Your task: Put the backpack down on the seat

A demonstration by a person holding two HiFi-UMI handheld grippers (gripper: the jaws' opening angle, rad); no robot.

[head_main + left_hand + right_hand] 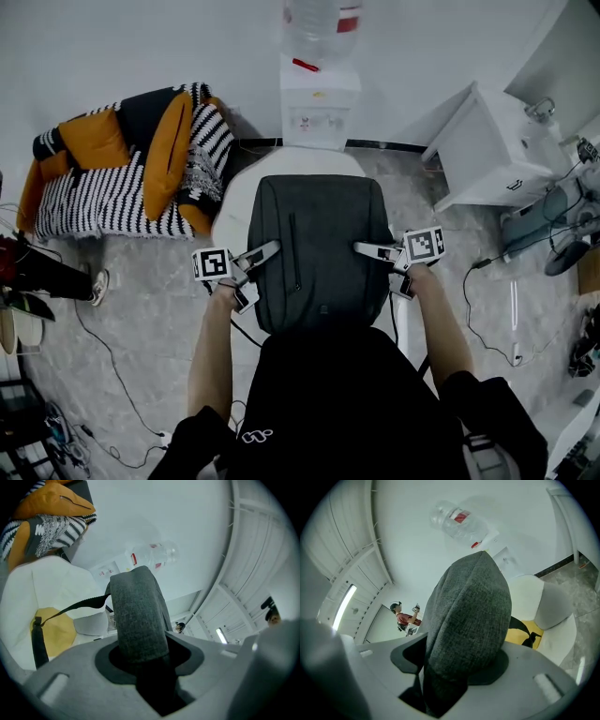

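We hold forearms forward — left gripper (267,251) and right gripper (366,249) each clenched on an edge fold of the dark grey woven backpack (319,246) — above a white moulded seat (234,217).

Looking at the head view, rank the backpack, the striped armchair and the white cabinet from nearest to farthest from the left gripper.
1. The backpack: centre, its side between the jaws of the left gripper.
2. The striped armchair: off to the left, across the floor.
3. The white cabinet: far right, past the backpack.
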